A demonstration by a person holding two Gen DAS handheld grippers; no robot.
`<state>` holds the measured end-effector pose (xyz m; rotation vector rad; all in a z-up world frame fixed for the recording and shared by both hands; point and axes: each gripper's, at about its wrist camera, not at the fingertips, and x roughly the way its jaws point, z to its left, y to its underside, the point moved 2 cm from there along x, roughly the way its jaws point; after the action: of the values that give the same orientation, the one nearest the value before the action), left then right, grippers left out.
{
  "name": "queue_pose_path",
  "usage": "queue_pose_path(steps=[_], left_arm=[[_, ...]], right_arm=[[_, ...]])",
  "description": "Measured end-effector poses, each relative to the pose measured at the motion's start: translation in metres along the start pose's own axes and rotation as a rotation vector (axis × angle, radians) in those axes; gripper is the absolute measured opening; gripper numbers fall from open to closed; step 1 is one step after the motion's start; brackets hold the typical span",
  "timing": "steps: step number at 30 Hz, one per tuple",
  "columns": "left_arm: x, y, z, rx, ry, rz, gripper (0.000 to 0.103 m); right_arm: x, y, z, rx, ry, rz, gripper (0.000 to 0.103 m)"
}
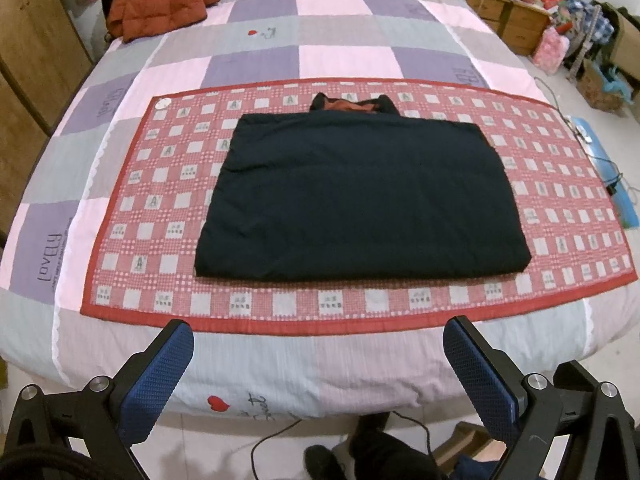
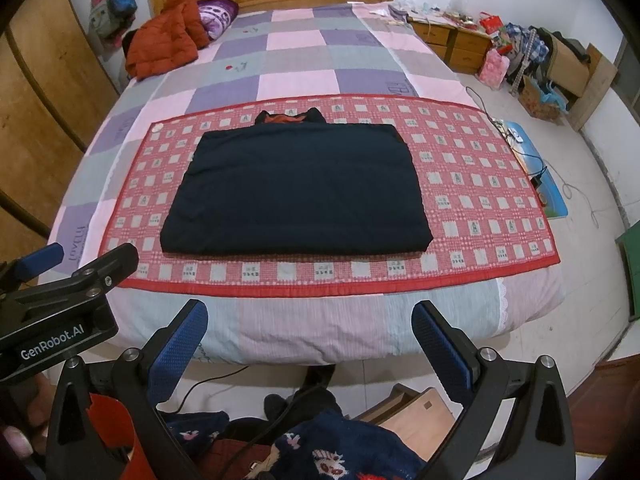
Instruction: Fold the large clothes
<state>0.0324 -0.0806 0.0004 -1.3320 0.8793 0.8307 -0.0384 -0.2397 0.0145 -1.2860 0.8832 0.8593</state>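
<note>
A dark navy garment (image 1: 360, 196) lies folded into a flat rectangle on a red checked mat (image 1: 132, 216) on the bed. Its collar with an orange lining (image 1: 348, 105) sticks out at the far edge. It also shows in the right wrist view (image 2: 296, 188), on the mat (image 2: 480, 200). My left gripper (image 1: 318, 330) is open and empty, held back over the bed's near edge. My right gripper (image 2: 310, 312) is open and empty, also short of the bed's near edge. The left gripper (image 2: 80, 260) shows at the left of the right wrist view.
An orange puffer jacket (image 1: 156, 4) and a purple pillow (image 2: 216, 16) lie at the bed's far left. Wooden wardrobe (image 1: 28, 60) on the left. Bedside drawers (image 2: 452, 40), bags and cables (image 2: 520, 148) on the floor at right. A wooden stool (image 2: 420, 416) stands below.
</note>
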Motion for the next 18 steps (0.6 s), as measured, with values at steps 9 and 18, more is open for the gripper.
queue_pose_path(steps=[9,18], left_arm=[[-0.0004,0.0005,0.0010,0.001,0.001,0.000,0.103],[-0.0014,0.0023,0.0020,0.005,0.000,0.000,0.103]], right_arm=[[-0.0011,-0.0006,-0.0004,0.003,0.001,-0.001,0.103],[-0.0001,-0.0008,0.0022,0.004,0.000,0.001,0.103]])
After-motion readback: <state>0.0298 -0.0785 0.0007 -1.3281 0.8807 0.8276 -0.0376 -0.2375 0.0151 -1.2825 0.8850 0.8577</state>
